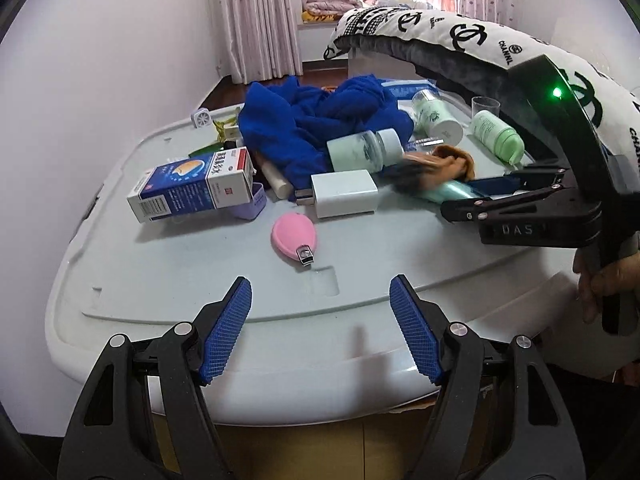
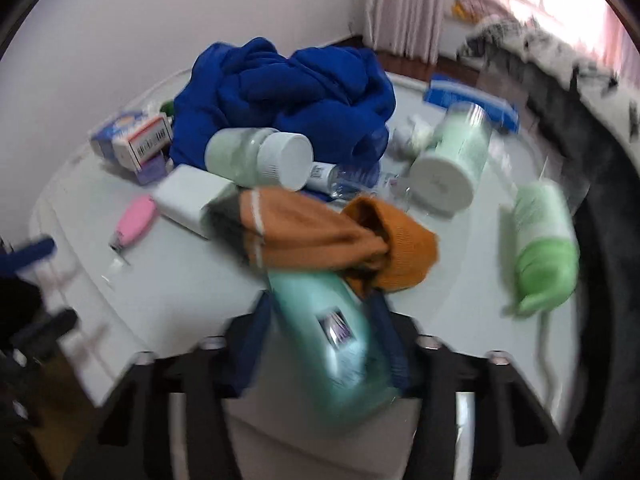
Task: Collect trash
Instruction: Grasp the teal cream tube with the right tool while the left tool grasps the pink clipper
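The right hand-held gripper [image 2: 320, 344] clamps a pale teal plastic bottle [image 2: 340, 328] between its 2 blue pads, low over the white plastic worktop [image 1: 180, 280]. An orange knitted sock [image 2: 352, 240] rests on the bottle. The left hand-held gripper [image 1: 320, 312] hovers spread wide, holding nothing.

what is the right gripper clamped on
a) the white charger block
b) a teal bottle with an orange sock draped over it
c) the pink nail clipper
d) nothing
b: in the right wrist view the teal bottle sits between the right gripper fingers, with the orange sock over its far end.
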`<state>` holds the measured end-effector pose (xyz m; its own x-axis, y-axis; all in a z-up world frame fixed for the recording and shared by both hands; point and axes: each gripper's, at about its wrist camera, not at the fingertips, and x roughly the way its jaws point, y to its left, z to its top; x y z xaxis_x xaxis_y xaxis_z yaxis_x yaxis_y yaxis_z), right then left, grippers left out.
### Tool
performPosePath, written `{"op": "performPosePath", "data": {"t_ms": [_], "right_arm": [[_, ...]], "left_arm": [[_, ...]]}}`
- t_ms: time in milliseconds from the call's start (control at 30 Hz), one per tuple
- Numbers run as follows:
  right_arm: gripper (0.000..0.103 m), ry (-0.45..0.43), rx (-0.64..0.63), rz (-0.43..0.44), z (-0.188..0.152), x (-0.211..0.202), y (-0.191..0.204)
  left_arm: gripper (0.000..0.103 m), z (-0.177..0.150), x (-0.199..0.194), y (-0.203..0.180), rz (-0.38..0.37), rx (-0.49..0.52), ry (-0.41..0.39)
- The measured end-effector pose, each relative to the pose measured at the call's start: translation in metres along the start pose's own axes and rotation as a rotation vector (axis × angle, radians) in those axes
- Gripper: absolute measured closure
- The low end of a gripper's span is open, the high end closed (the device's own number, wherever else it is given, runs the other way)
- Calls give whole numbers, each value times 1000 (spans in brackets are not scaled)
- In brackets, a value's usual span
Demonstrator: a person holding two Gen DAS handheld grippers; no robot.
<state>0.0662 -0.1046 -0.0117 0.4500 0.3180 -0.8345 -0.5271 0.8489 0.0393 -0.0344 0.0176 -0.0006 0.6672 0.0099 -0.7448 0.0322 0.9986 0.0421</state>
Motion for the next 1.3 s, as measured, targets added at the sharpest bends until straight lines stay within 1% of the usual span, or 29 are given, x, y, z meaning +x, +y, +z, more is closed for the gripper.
{"op": "performPosePath", "data": {"t_ms": [33, 67, 100, 200, 233, 267, 300, 367, 400, 467, 533, 567, 600, 700, 833, 900, 1000, 1167, 1233, 1267, 1300], "right_arm": [[65, 13, -3, -19, 0, -1, 5], [66, 27, 7, -18, -1, -3, 11], [66, 34, 15, -11, -2, -5, 15], [68, 33, 5, -36, -9, -20, 35], [69, 23, 9, -38, -11, -28, 40], [71, 11, 15, -40, -13, -37, 44], [76, -12, 27, -42, -14, -50, 48], [79, -54, 50, -43, -15, -74, 51], [80, -80, 54, -54, -17, -91, 56], [80, -107, 62, -43, -22, -110, 59], [80, -109, 31, -83, -24, -107, 64], [80, -90, 22, -90, -24, -98, 63], [80, -69, 28, -94, -23, -85, 59], [81, -58, 33, -90, -20, -68, 51], [81, -98, 27, -83, -12, -77, 52], [81, -127, 35, -78, -9, -87, 52], [81, -151, 35, -80, -5, -94, 53], [81, -186, 36, -68, 2, -105, 54], [81, -204, 39, -61, 4, -111, 55], [81, -209, 39, -61, 4, -112, 55], [81, -218, 40, -57, 5, -116, 54]], "left_arm": [[33, 0, 0, 0, -2, -1, 3], [33, 0, 0, 0, -4, -3, 7], [33, -1, 0, 1, -6, -5, 11], [33, -3, 1, 2, -3, -6, 10], [33, -4, 2, 1, 2, -4, 9], [33, -4, 3, 1, 7, -3, 10], [33, -4, 4, 1, 9, -4, 9], [33, 0, 6, 2, 20, -8, -2], [33, 3, 7, 2, 28, -10, -5], [33, 12, 16, 2, 41, -21, 4], [33, 17, 25, 3, 46, -43, 13], [33, 18, 30, 4, 54, -55, 24], [33, 17, 33, 6, 57, -67, 34], [33, 16, 33, 8, 63, -79, 31], [33, 16, 36, 9, 78, -63, 16], [33, 17, 41, 12, 57, -86, 36], [33, 21, 47, 17, 47, -112, 53], [33, 28, 64, 24, 70, -151, 90], [36, 29, 73, 26, 73, -155, 114], [38, 32, 76, 24, 87, -142, 97], [47, 34, 79, 21, 74, -123, 89]]}}
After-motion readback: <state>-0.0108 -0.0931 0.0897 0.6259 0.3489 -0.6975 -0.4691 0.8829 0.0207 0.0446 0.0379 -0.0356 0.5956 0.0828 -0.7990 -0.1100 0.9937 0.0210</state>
